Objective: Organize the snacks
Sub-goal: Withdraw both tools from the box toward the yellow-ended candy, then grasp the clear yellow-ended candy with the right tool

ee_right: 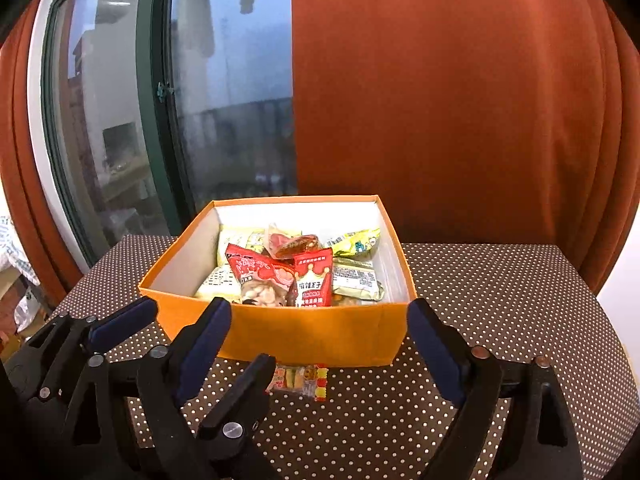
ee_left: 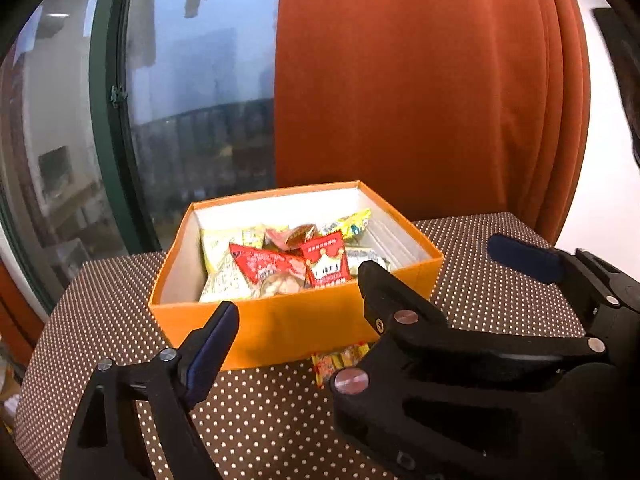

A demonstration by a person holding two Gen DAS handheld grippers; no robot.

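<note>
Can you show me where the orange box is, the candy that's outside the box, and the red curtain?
Orange box (ee_right: 312, 336): right wrist view, front wall.
Candy (ee_right: 302, 382): right wrist view, middle of the wrapper, on the table before the box.
Red curtain (ee_right: 460, 100): right wrist view, broad middle fold.

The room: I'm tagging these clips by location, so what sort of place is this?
Probably a home, at a balcony door: heavy rust-orange curtains, a green-framed glass door with laundry hanging outside, and a polka-dot table holding an orange snack box.

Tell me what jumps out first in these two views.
An orange box heaped with bright snack packets sits mid-table on a dotted cloth. One small packet lies outside, against its near wall. Behind hangs a rust-red curtain beside a dark window.
</note>
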